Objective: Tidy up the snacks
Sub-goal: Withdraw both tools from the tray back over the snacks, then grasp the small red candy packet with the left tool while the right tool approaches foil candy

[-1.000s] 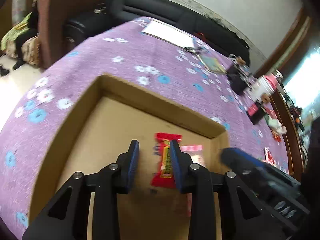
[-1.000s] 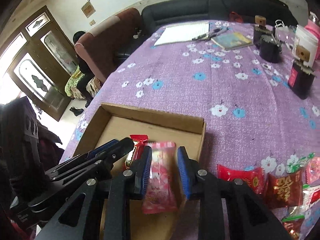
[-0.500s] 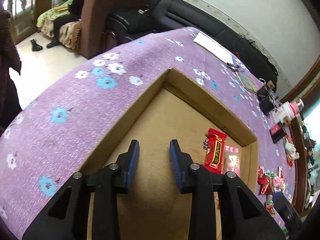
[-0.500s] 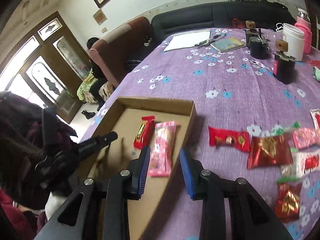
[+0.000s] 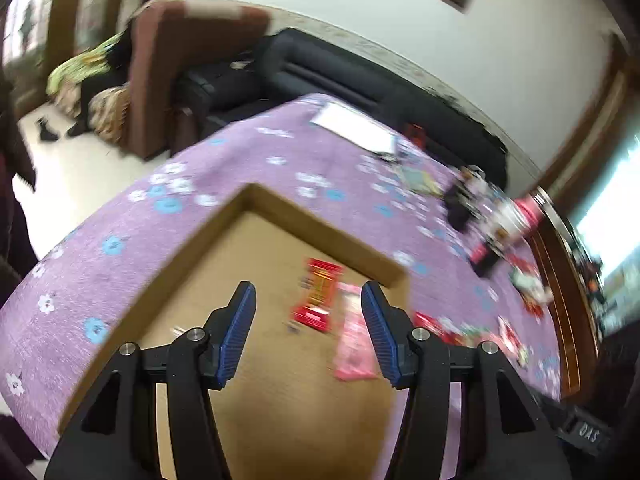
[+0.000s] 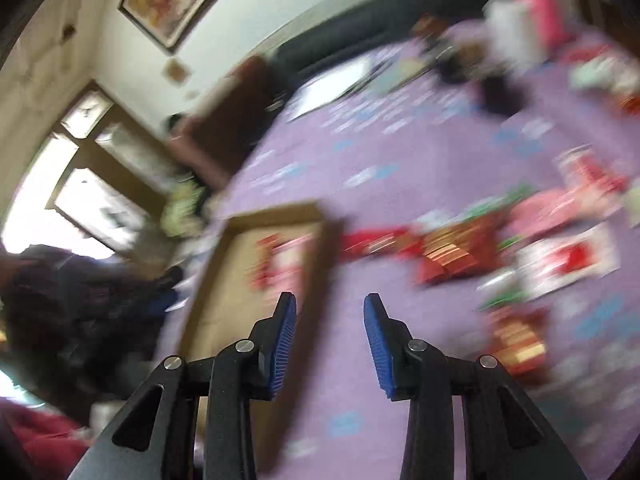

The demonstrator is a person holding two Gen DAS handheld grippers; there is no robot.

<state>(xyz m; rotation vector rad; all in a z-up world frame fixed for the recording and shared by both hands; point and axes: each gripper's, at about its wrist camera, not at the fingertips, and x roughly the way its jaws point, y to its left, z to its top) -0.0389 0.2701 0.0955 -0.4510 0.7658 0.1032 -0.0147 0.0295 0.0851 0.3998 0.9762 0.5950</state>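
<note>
Left wrist view: the left gripper [image 5: 308, 330] is spreading wider, nothing between its jaws. It let go of the red snack [image 5: 318, 300], now lying in the cardboard box [image 5: 192, 256] beside the pink snack [image 5: 354, 340]. The right gripper [image 6: 330, 344] is opening too, empty, turning toward the loose snacks [image 6: 452, 252] on the table.

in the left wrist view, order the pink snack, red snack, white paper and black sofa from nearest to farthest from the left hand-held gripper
1. Pink snack, in the box, by the left hand-held gripper, right side.
2. Red snack, in the box, just beyond.
3. White paper, far end of the table.
4. Black sofa, behind the table.
</note>
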